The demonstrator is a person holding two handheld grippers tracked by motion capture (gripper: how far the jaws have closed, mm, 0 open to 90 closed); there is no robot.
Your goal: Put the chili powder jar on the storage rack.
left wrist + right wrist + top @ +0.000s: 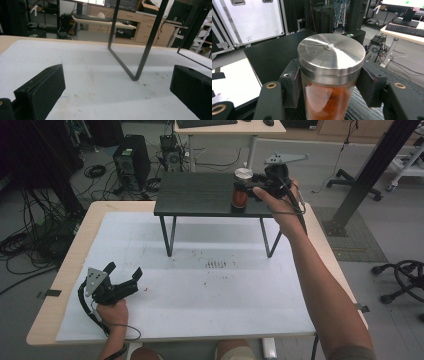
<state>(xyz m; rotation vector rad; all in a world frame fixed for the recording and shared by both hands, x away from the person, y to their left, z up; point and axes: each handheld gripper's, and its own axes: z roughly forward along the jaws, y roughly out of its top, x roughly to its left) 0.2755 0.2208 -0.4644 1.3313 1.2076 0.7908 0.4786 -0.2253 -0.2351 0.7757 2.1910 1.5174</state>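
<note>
One jar (331, 75) is all I am working with, and my right gripper (248, 186) is clamping it around its glass body, just under the lid. It is standing upright on the small black shelf (200, 195) at about one o'clock from where I am sitting, near the shelf's front right corner. I am judging the job as midway: the grasp is made, but whether I am setting the jar down or about to lift it I cannot say. Its brushed steel lid (331, 52) is sitting on top, seemingly closed, and orange-red powder is filling the lower part. My left gripper (123, 271) is resting on the white table (200, 295) at eight o'clock, jaws spread, holding nothing.
</note>
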